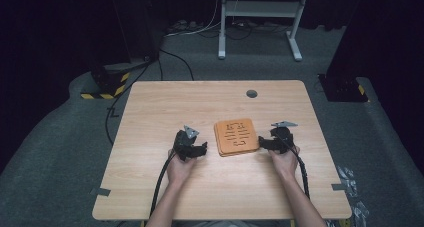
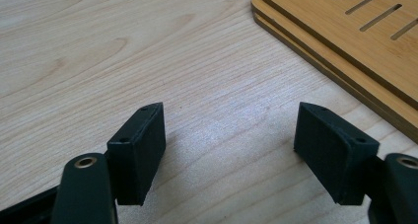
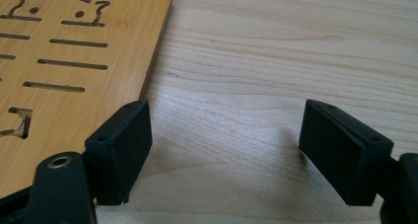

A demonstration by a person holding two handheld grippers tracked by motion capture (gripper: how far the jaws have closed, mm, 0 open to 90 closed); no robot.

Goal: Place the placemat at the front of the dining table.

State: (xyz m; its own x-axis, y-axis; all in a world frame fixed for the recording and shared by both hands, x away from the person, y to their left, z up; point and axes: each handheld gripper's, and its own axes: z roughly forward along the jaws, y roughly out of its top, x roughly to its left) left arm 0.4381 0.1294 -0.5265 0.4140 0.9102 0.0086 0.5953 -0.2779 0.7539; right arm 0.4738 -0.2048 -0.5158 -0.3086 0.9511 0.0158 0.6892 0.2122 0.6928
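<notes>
An orange-brown wooden board [image 1: 236, 136] with cut slots lies flat in the middle of the light wooden table [image 1: 220, 104]. The left gripper view shows it as a stack of thin slotted boards [image 2: 345, 41] at the upper right. My left gripper [image 1: 202, 148] rests low over the table just left of the board, open, with bare table between its jaws [image 2: 229, 152]. My right gripper [image 1: 261, 143] sits at the board's right edge, open, with nothing between its jaws [image 3: 224, 147]. In the right gripper view the board [image 3: 74, 61] lies at the left, beside the left jaw.
A round grey grommet [image 1: 251, 93] is set in the table near its far edge. Tape strips [image 1: 100, 191] mark the front corners. Beyond the table stand a white metal frame [image 1: 260, 17], floor cables and black cases with yellow-black hazard tape [image 1: 107, 87].
</notes>
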